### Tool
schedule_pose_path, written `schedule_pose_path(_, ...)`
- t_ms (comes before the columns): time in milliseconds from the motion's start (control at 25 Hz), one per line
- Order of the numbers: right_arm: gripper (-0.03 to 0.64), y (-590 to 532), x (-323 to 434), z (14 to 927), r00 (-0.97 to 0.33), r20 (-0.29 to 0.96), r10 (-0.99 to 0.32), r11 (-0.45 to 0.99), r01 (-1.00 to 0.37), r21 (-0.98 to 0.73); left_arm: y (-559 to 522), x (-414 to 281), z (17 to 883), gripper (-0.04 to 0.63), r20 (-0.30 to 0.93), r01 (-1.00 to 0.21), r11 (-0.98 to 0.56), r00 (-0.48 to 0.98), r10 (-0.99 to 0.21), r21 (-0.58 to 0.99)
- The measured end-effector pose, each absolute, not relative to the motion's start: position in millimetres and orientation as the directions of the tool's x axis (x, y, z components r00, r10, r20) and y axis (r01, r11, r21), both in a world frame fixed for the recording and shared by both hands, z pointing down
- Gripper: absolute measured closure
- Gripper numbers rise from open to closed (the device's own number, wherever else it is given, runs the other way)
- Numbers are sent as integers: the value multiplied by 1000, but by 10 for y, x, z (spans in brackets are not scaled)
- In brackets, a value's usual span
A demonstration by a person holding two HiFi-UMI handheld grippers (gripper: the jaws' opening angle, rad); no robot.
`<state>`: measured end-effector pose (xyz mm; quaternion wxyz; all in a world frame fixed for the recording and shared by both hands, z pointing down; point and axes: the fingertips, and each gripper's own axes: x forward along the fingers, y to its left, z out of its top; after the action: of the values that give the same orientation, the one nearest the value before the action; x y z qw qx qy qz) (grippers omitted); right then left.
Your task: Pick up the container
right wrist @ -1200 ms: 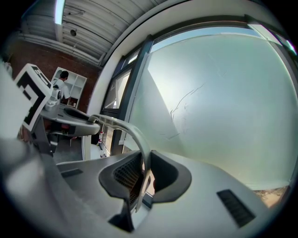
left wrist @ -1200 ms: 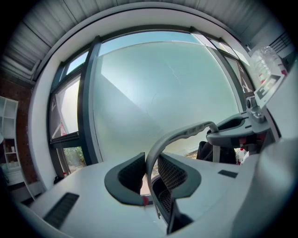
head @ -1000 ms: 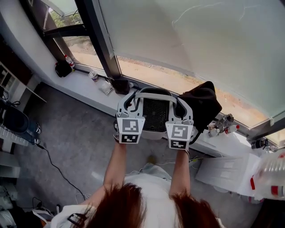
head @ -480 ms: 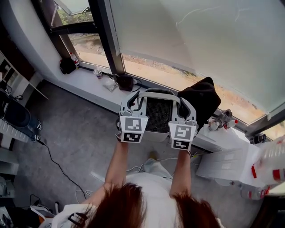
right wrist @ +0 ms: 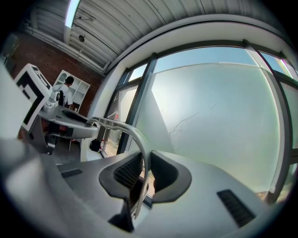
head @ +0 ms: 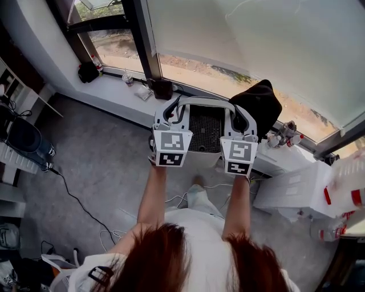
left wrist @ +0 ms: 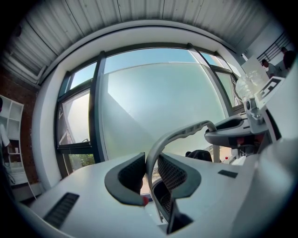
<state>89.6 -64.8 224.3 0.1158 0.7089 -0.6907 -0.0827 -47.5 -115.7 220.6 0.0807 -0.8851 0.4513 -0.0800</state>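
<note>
Two grippers hold the white container [head: 204, 136] above the floor [head: 97, 171], near the window ledge [head: 114, 98]. Left gripper [left wrist: 150, 174] jaws are clamped on one end of its arched handle [left wrist: 184, 134]; right gripper [right wrist: 142, 176] jaws are clamped on the opposite end.

1. Grey floor [head: 97, 165], a black cable [head: 73, 197] trailing across it;
2. White window sill [head: 111, 100] under a large frosted window [head: 274, 45] with a dark frame [head: 145, 40]; daylight comes through;
3. Ribbed ceiling [left wrist: 139, 14]; brick wall [right wrist: 42, 51]; white shelves [left wrist: 14, 121].
</note>
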Motion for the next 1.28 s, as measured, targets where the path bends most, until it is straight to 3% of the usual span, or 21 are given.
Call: schedule_pose_path(1280, 548, 444, 370, 1776, 24, -30, -999, -32, -951, 307, -78, -994, 1752, 500, 3, -747, -619, 638, -770, -242)
